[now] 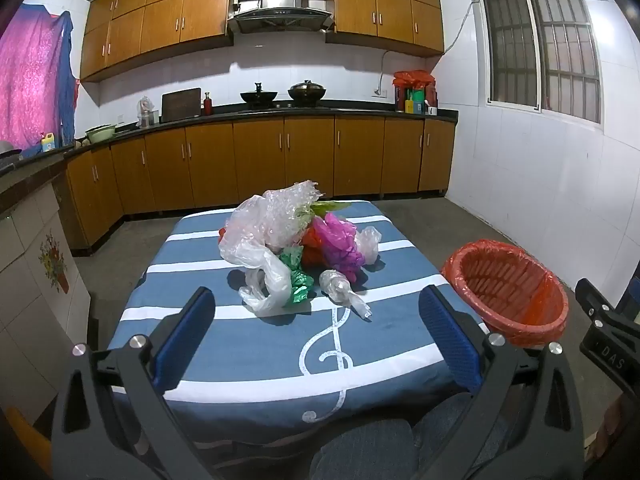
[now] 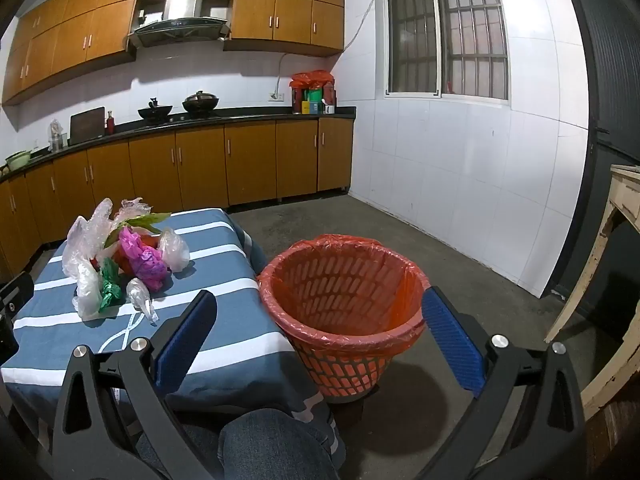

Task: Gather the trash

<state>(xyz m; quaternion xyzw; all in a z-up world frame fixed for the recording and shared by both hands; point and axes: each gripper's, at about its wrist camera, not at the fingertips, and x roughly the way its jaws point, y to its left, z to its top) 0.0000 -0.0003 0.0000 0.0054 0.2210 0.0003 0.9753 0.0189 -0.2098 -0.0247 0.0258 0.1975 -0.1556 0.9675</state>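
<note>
A pile of crumpled plastic bags [image 1: 296, 240] lies in the middle of the table with the blue striped cloth [image 1: 256, 360]: clear, pink, red and green ones. A clear wad [image 1: 340, 286] lies nearest me. The pile also shows in the right wrist view [image 2: 128, 256]. A red mesh bin [image 2: 344, 304] lined with a red bag stands on the floor right of the table, also seen in the left wrist view [image 1: 508, 286]. My left gripper [image 1: 318, 336] is open and empty over the table's near part. My right gripper [image 2: 320, 340] is open and empty, near the bin's front rim.
Kitchen cabinets and a counter [image 1: 280, 112] with pots run along the far wall. A tiled wall with a window [image 2: 448, 36] is at the right. A wooden frame [image 2: 616, 280] stands at the far right. My knee [image 2: 272, 444] is below the grippers.
</note>
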